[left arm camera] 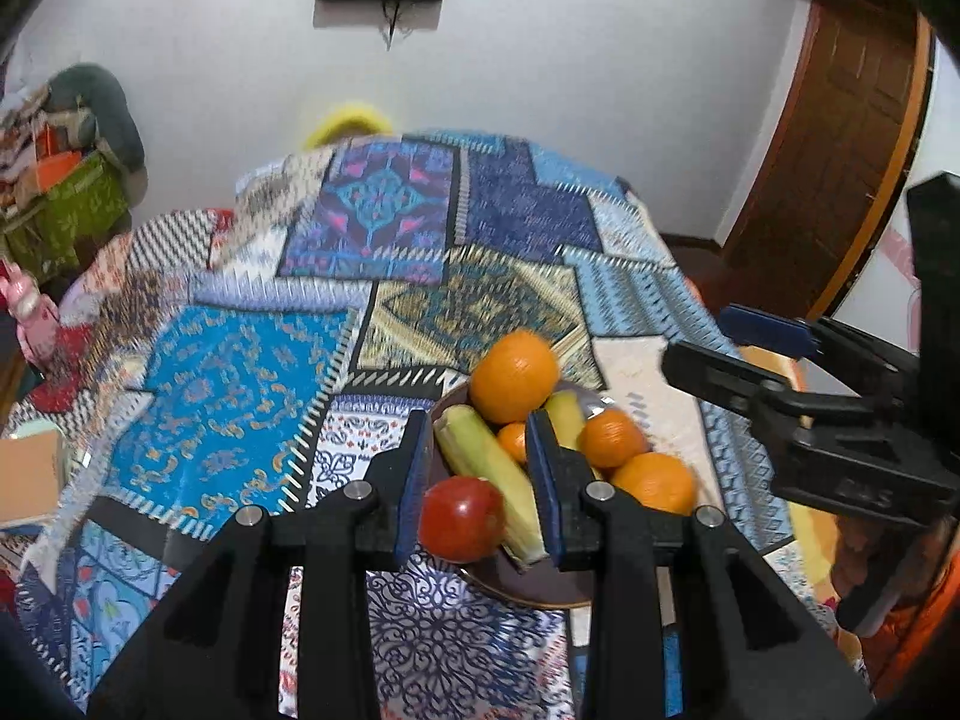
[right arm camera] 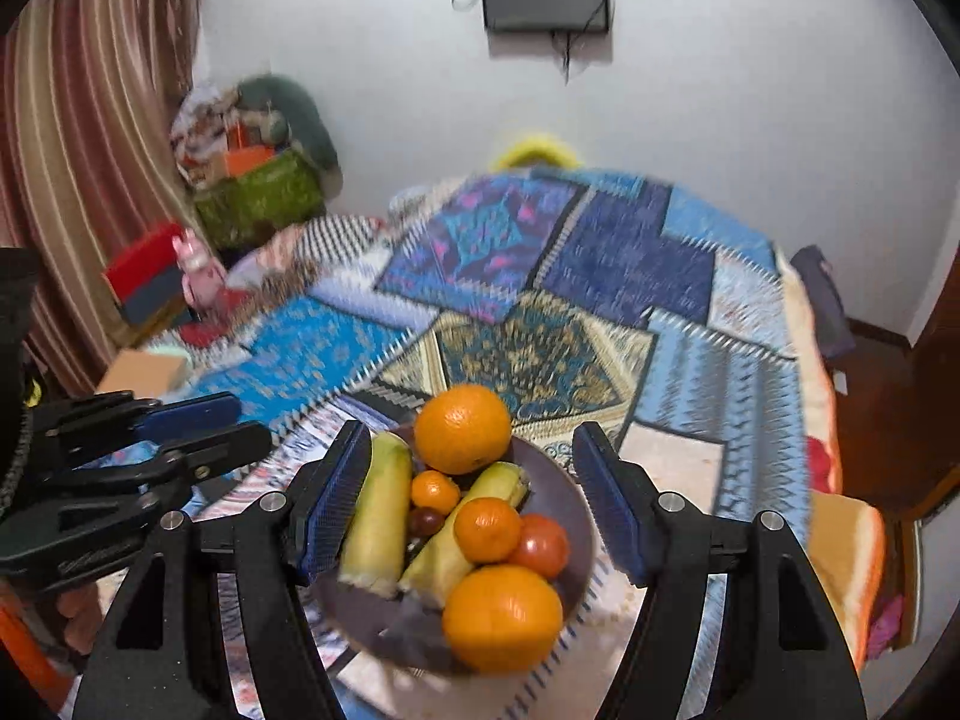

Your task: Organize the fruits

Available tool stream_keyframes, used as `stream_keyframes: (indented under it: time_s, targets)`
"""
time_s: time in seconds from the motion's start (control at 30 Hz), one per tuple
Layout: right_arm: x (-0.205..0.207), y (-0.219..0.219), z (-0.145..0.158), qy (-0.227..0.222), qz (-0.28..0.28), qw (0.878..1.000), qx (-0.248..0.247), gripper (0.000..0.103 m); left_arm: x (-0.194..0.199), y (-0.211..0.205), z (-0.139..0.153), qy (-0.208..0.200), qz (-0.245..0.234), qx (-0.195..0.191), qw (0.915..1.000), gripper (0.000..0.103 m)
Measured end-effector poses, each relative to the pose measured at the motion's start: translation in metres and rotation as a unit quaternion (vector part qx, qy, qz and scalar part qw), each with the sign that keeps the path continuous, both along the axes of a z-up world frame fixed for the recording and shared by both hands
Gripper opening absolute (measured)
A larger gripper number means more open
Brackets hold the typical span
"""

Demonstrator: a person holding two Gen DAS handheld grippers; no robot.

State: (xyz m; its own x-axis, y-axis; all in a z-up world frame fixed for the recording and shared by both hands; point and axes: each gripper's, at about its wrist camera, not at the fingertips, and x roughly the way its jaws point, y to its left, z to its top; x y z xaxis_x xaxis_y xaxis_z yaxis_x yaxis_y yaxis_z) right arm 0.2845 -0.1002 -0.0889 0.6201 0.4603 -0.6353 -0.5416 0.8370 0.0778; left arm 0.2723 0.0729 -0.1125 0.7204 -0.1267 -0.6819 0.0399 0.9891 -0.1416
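A dark brown plate [right arm camera: 564, 504] on the patchwork cloth holds fruit: a large orange [right arm camera: 462, 427] at the back, another large orange [right arm camera: 503, 617] in front, small oranges [right arm camera: 487, 528], two yellow-green banana-like pieces [right arm camera: 379, 516] and a red tomato [right arm camera: 540, 546]. My right gripper [right arm camera: 474, 504] is open above the plate, its jaws either side of the fruit. In the left wrist view the plate [left arm camera: 540, 585] sits below my left gripper [left arm camera: 480, 480], which holds a red apple [left arm camera: 461, 517] between its jaws. The right gripper [left arm camera: 780, 372] shows there at right.
The table is covered by a blue patchwork cloth [left arm camera: 360, 276]. A cardboard box [left arm camera: 30, 474] sits at its left edge. A yellow chair back [left arm camera: 348, 120] is behind the table. A wooden door [left arm camera: 840, 150] is at the right; curtains [right arm camera: 78, 120] and piled clutter [right arm camera: 252, 144] at the left.
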Motion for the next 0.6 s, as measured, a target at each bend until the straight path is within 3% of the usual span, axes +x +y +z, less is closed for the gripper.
stream_keyframes:
  time_s: [0.23,0.53,0.6]
  targets:
    - [-0.063,-0.036,0.051,-0.067,-0.016,0.997,0.045,0.067,-0.062,-0.025,0.064,-0.084,-0.004,0.019,0.9963,0.032]
    - [-0.135,-0.071,0.092,-0.129,-0.038,0.986,0.097,0.067,-0.152,-0.045,0.126,-0.190,0.001,0.032,0.9813,0.048]
    - [-0.149,-0.075,0.096,-0.140,-0.040,0.984,0.101,0.067,-0.171,-0.050,0.133,-0.206,0.000,0.037,0.9778,0.058]
